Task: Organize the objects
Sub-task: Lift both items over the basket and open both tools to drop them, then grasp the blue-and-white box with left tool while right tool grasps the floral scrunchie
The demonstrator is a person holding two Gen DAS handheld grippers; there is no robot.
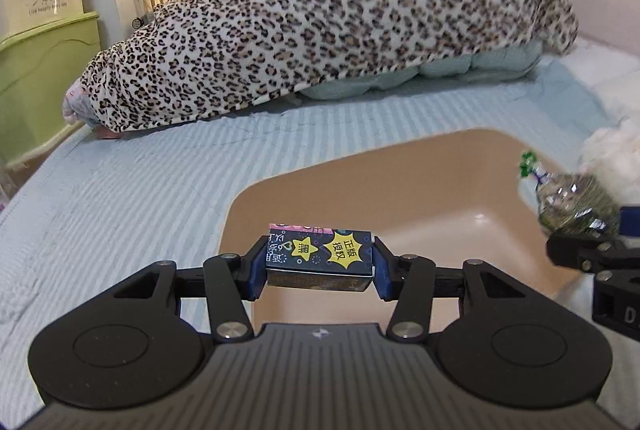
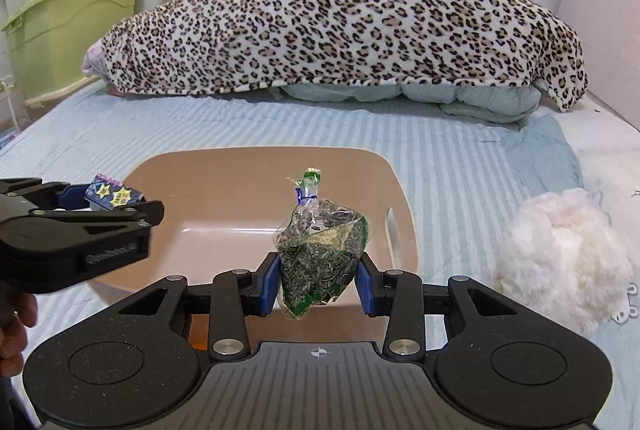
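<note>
My left gripper (image 1: pixel 320 264) is shut on a small dark card box (image 1: pixel 320 258) with yellow star labels, held over the near left rim of a tan plastic basin (image 1: pixel 420 190). My right gripper (image 2: pixel 318 280) is shut on a clear bag of dark seeds (image 2: pixel 320 250), tied at the top, held above the near edge of the basin (image 2: pixel 224 198). In the right wrist view the left gripper (image 2: pixel 116 204) with the box (image 2: pixel 114 196) is at the left. In the left wrist view the seed bag (image 1: pixel 576 202) and the right gripper (image 1: pixel 584 254) are at the right edge.
The basin lies on a light blue striped bed sheet (image 2: pixel 460 166). A leopard-print blanket (image 2: pixel 340 18) covers a pile of bedding at the back. A white fluffy ball (image 2: pixel 560 262) lies right of the basin. Green and cream storage bins (image 2: pixel 68 10) stand at the left.
</note>
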